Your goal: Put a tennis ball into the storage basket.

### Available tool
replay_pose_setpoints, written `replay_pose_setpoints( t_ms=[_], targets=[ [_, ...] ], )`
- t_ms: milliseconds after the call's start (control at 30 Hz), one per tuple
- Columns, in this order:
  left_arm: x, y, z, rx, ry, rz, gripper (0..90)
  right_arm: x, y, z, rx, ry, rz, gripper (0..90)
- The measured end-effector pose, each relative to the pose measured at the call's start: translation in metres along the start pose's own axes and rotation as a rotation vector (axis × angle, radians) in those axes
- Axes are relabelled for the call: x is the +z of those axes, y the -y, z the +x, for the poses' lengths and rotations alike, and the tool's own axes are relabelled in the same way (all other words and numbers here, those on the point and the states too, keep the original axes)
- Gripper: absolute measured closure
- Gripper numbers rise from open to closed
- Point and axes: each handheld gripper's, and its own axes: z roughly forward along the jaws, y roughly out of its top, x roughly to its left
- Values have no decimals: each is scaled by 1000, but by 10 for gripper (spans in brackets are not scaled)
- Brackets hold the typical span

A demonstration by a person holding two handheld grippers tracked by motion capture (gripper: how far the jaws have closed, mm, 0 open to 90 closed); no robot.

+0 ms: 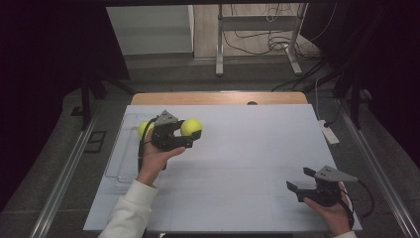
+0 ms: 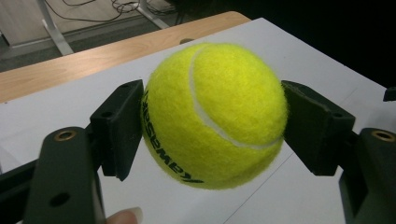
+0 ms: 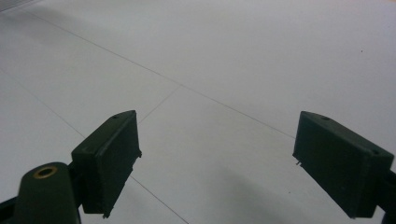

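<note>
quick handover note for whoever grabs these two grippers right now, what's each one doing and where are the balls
Left gripper: shut on a tennis ball, both pads pressed to its sides, held just to the right of the clear tray at the mat's left edge.
Right gripper: open, nothing between the jaws, low over the white mat at the near right.
Second tennis ball: partly hidden behind the left gripper, over the tray; whether it lies inside cannot be told.
Done: one ball gripped.
Left: probably setting the held ball down; the destination is not clear from here.
</note>
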Motion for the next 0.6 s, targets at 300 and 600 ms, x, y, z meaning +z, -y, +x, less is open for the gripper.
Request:
replay_pose_setpoints(
  t_ms=[300, 600],
  targets=[
    [-1, 1, 4, -6, -10, -1, 270, 0, 0, 0, -2, 2, -1, 148],
    [-4, 2, 10, -21, -26, -4, 270, -1, 0, 0, -5, 7, 1, 148]
  ],
)
